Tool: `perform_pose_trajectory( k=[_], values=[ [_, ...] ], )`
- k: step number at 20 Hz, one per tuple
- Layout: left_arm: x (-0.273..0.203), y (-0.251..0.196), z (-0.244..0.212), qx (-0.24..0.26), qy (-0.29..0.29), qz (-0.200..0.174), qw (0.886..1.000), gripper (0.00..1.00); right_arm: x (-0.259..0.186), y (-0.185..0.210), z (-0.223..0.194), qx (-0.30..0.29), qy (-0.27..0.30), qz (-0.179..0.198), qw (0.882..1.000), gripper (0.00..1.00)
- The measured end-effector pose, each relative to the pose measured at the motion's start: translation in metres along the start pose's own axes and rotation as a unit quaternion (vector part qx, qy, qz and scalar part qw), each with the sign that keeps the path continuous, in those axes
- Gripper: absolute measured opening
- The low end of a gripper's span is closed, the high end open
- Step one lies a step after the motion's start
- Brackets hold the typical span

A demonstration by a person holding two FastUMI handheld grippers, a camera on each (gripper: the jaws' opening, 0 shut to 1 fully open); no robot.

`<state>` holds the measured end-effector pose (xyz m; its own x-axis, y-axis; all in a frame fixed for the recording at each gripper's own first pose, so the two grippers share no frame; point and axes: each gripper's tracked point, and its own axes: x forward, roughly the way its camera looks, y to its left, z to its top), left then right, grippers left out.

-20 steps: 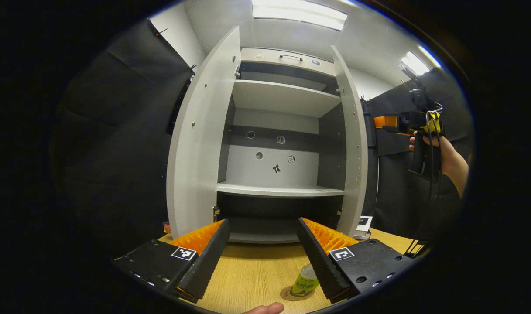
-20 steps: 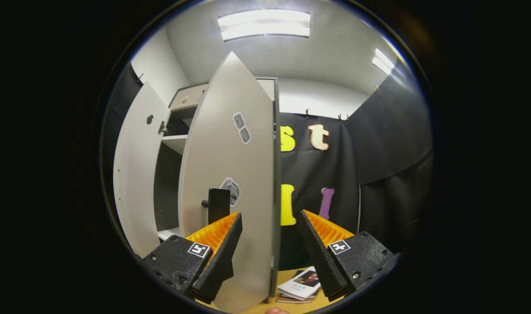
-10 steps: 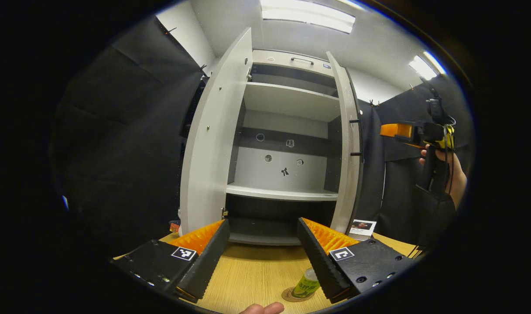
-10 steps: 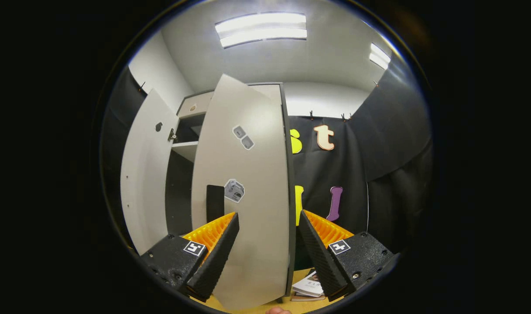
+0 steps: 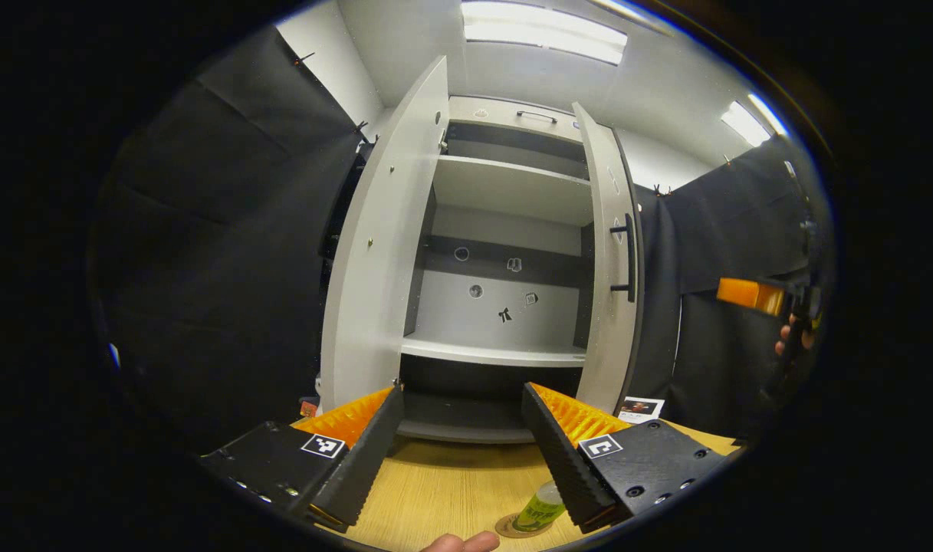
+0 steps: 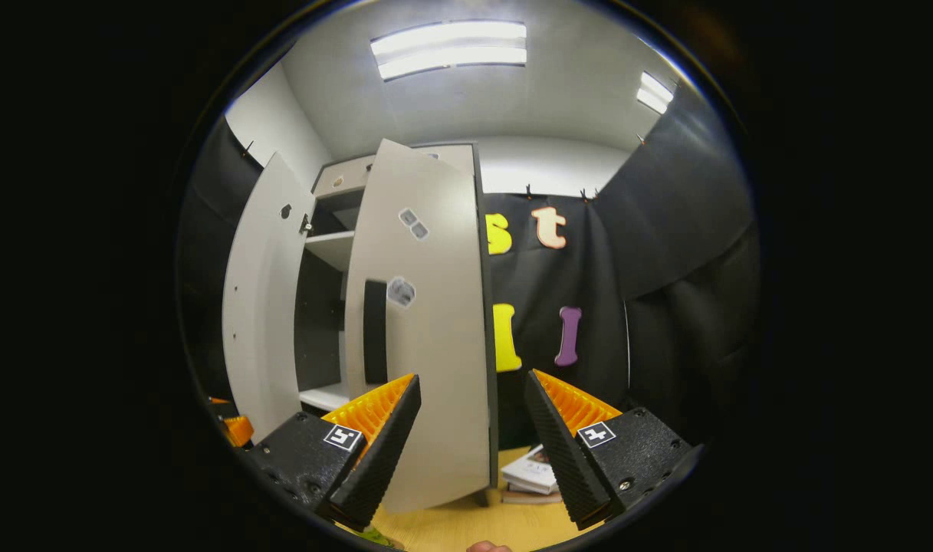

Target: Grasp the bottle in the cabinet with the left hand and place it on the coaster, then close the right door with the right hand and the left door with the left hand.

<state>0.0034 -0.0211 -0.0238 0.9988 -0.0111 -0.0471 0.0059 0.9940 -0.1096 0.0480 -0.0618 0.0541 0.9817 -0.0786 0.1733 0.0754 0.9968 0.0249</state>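
Observation:
The green bottle (image 5: 541, 509) stands on a round coaster (image 5: 512, 528) on the wooden table, just left of my left gripper's right finger. My left gripper (image 5: 460, 437) is open with nothing between its fingers and faces the open grey cabinet (image 5: 504, 314). The left door (image 5: 382, 245) stands wide open. The right door (image 5: 608, 261) is partly swung in, its black handle (image 5: 629, 257) showing. In the right gripper view the right door (image 6: 428, 322) is straight ahead with its handle (image 6: 374, 331); my right gripper (image 6: 470, 429) is open near the door's outer face. The right gripper (image 5: 753, 295) also appears far right in the left gripper view.
The cabinet shelves (image 5: 497, 354) are bare. A small stack of booklets (image 6: 533, 479) lies on the table (image 5: 435, 498) right of the cabinet, also seen as booklets (image 5: 639, 408). Black cloth walls close in on both sides. A fingertip (image 5: 462, 543) shows at the bottom edge.
The right door has swung partly toward shut, turning its handle side into the left gripper view. The right gripper has dropped lower and drawn back from the door. The left gripper rose slightly.

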Motion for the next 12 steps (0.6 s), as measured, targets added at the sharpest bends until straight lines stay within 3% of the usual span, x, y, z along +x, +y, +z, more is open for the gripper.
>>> perform_pose_trajectory(
  k=[1, 2, 3, 4, 6, 8, 10, 11, 12],
  values=[
    [0.000, 0.000, 0.003, -0.006, -0.003, -0.001, 1.000, 0.95, -0.007, 0.004, -0.012, 0.001, 0.010, 0.002, 1.000, 0.83],
    [0.000, 0.001, 0.007, -0.010, -0.005, -0.001, 1.000, 0.91, -0.014, 0.006, -0.023, 0.003, 0.018, 0.002, 1.000, 0.83],
    [0.000, 0.004, 0.011, -0.010, -0.007, 0.002, 1.000, 0.99, -0.019, 0.009, -0.032, 0.003, 0.025, 0.003, 1.000, 0.83],
    [0.000, 0.008, 0.016, -0.008, -0.011, 0.005, 1.000, 0.95, -0.024, 0.011, -0.042, 0.003, 0.034, 0.004, 0.999, 0.83],
    [-0.003, 0.017, 0.027, -0.006, -0.012, 0.011, 1.000, 0.99, -0.032, 0.016, -0.058, 0.006, 0.049, 0.007, 0.999, 0.83],
    [-0.006, 0.030, 0.047, -0.009, -0.027, 0.020, 0.999, 0.95, -0.034, 0.024, -0.068, 0.011, 0.057, 0.016, 0.998, 0.83],
    [-0.009, 0.049, 0.068, -0.016, -0.046, 0.036, 0.998, 0.95, -0.032, 0.032, -0.075, 0.014, 0.068, 0.027, 0.997, 0.83],
    [-0.010, 0.062, 0.077, -0.011, -0.053, 0.047, 0.997, 0.99, -0.030, 0.037, -0.074, 0.015, 0.068, 0.032, 0.997, 0.83],
    [-0.012, 0.076, 0.084, 0.001, -0.060, 0.060, 0.996, 0.95, -0.029, 0.040, -0.074, 0.014, 0.067, 0.036, 0.997, 0.83]
  ],
)
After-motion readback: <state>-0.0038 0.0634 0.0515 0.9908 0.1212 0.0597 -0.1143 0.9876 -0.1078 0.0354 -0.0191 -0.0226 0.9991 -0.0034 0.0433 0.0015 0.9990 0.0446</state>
